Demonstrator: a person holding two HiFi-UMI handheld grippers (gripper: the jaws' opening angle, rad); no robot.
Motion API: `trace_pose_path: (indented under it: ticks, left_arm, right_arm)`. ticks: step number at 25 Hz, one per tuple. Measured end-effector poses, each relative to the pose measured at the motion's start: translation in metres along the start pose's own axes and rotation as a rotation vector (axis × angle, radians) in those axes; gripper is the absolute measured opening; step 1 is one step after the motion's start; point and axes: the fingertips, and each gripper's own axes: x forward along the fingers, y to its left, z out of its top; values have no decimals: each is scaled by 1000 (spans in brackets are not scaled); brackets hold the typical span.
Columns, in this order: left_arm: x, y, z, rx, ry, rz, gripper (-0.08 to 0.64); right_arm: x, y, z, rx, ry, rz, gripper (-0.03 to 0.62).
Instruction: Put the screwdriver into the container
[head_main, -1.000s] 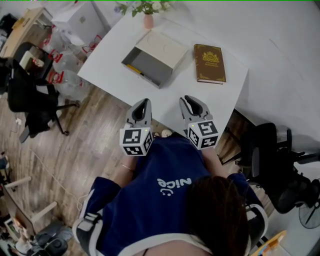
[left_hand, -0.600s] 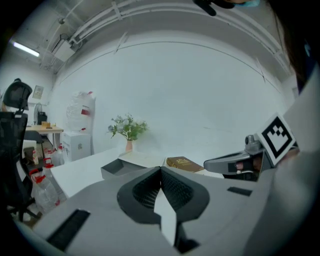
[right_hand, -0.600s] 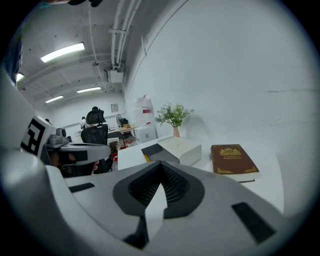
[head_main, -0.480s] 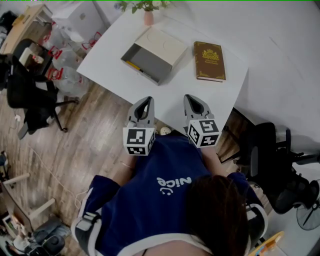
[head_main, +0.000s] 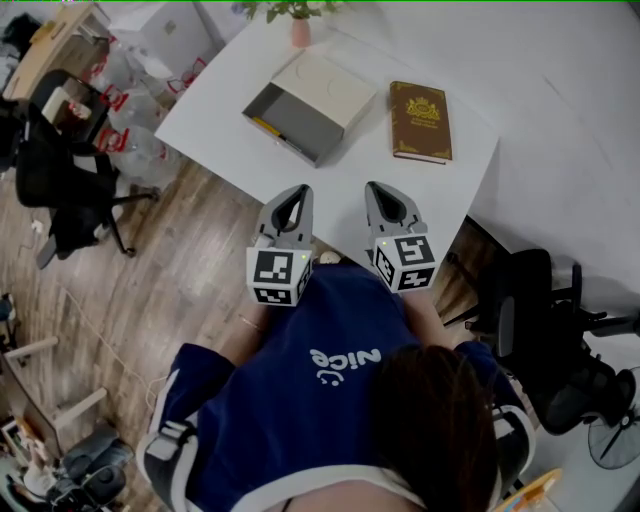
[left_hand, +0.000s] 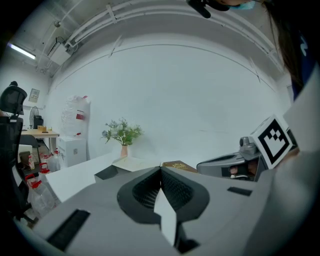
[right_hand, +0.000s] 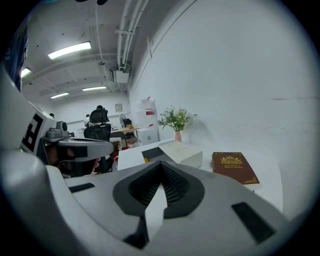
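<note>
Both grippers had crept a little closer to the surface (head_main: 215, 95) since a second back, and the right gripper (head_main: 376, 187) had gone from fingers partly spread to fingers pressed together with nothing between them. Same deal for the left gripper (head_main: 296, 189): fingers closed tip to tip, empty.

Only the head view showed the layout from above. The container (head_main: 318, 84) sat at the far side of the surface with its gray tray pulled open, and a thin yellow-handled thing that looked like the screwdriver (head_main: 268, 128) lay inside that tray along its front edge. A brown book (head_main: 420, 122) lay just to the right of the container, not touching it. That view also caught the wooden floor (head_main: 185, 265) and black office chairs (head_main: 60, 190) off to both sides, plus the person's navy shirt (head_main: 330, 370).

From the left gripper view you mostly got a plain white wall (left_hand: 200, 90) and a potted plant (left_hand: 122, 134) behind the container. The right gripper view looked the other way down the room and showed ceiling lights (right_hand: 70, 50) and more desks further back.
</note>
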Motion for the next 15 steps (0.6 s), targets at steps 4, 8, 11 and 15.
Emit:
trace_pose_path:
  ticks: [4, 8, 11, 15]
  left_arm:
    - [0, 4, 4, 10, -14, 25, 17]
    - [2, 3, 6, 16, -10, 28, 17]
    - [3, 2, 8, 10, -13, 37, 17]
    - [6, 2, 7, 6, -10, 45, 17]
  right_arm:
    - [-2, -1, -1, -5, -11, 15, 21]
    - [-3, -3, -2, -12, -16, 25, 21]
    - [-3, -6, -1, -16, -19, 31, 21]
    - [-4, -12, -1, -15, -22, 37, 21]
